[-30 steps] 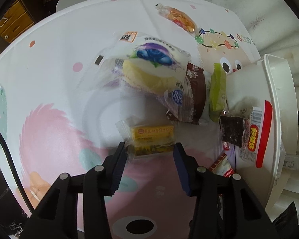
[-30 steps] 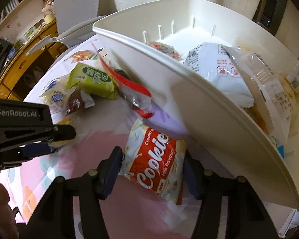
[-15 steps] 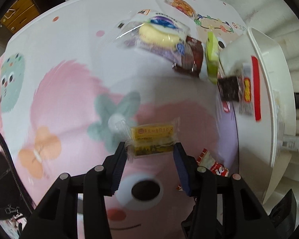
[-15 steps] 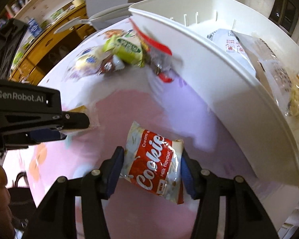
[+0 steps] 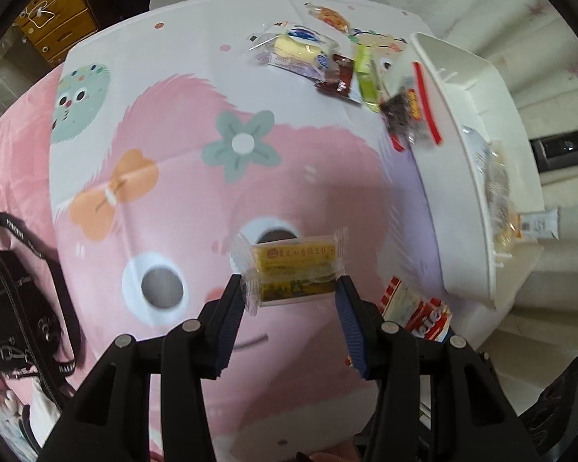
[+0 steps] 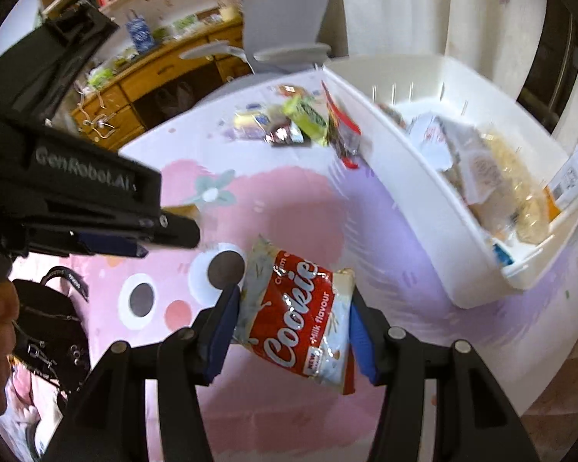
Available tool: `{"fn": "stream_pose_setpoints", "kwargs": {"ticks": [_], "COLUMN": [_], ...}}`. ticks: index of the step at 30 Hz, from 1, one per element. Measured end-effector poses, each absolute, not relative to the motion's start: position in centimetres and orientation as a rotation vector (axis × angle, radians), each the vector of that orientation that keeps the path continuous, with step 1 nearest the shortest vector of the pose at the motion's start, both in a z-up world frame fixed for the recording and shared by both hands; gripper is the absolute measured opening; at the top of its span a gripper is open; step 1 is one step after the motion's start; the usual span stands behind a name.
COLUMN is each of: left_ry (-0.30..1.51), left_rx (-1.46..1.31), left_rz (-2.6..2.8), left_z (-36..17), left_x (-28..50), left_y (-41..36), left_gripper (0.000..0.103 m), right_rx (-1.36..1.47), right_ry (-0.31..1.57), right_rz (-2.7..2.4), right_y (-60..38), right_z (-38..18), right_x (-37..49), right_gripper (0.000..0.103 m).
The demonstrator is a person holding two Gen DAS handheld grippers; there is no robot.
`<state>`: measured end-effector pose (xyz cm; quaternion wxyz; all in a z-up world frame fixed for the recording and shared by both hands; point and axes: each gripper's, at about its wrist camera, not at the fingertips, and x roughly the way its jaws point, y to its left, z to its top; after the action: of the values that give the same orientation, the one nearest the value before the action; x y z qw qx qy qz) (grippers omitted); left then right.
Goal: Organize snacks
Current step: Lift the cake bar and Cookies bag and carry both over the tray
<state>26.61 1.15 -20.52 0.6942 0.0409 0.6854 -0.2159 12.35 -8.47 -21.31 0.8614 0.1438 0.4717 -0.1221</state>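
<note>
**Snacks lifted, bin waiting**

Snacks ride in both grippers, clear of the desk [image 5: 173, 123]; the left gripper [image 5: 291, 292] has its jaws clamped on a yellow cake bar [image 5: 294, 271]; the right gripper [image 6: 291, 321] grips a red cookie packet [image 6: 300, 319] by its edges, likely for carrying to the white bin [image 6: 424, 208]; more packets [image 5: 327, 61] lie beside that bin.

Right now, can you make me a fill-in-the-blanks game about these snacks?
The left gripper holds a ____ snack bar.
The word on the red packet in the right gripper is ____.
The bin that holds other snacks is ____.

Missing words: yellow; Cookie; white
</note>
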Motion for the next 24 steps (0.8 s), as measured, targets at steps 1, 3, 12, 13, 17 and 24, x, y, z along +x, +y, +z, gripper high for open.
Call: {"fn": "stream_pose_setpoints", "kwargs": {"ticks": [1, 3, 12, 13, 17, 24], "left_ry": [1.526, 1.516, 1.456, 1.451, 1.428, 1.349], "left_rx": [0.089, 0.085, 0.097, 0.098, 0.111, 0.046], "left_rz": [-0.486, -0.493, -0.550, -0.559, -0.589, -0.634], "left_z": [-20.0, -18.9, -14.7, -14.1, -12.6, -10.8], "left_x": [25.9, 24.7, 21.2, 20.7, 19.1, 17.9], "left_y": [1.4, 1.9, 0.2, 0.0, -1.3, -4.9], "left_gripper": [0.046, 0.046, 0.047, 0.047, 0.047, 0.047], "right_rx": [0.296, 0.285, 0.283, 0.285, 0.309, 0.285], "right_ry": [0.975, 0.953, 0.892, 0.888, 0.860, 0.857], "right_rz": [-0.250, -0.241, -0.239, -0.243, -0.252, -0.191], "right_y": [-8.3, -8.4, -11.1, -11.6, -14.4, -19.8], "right_z": [-20.7, -19.5, -15.5, -15.2, -14.0, -13.1], "right_x": [11.9, 11.1, 8.0, 7.8, 7.0, 6.7], "right_gripper": [0.054, 0.054, 0.054, 0.054, 0.054, 0.054]}}
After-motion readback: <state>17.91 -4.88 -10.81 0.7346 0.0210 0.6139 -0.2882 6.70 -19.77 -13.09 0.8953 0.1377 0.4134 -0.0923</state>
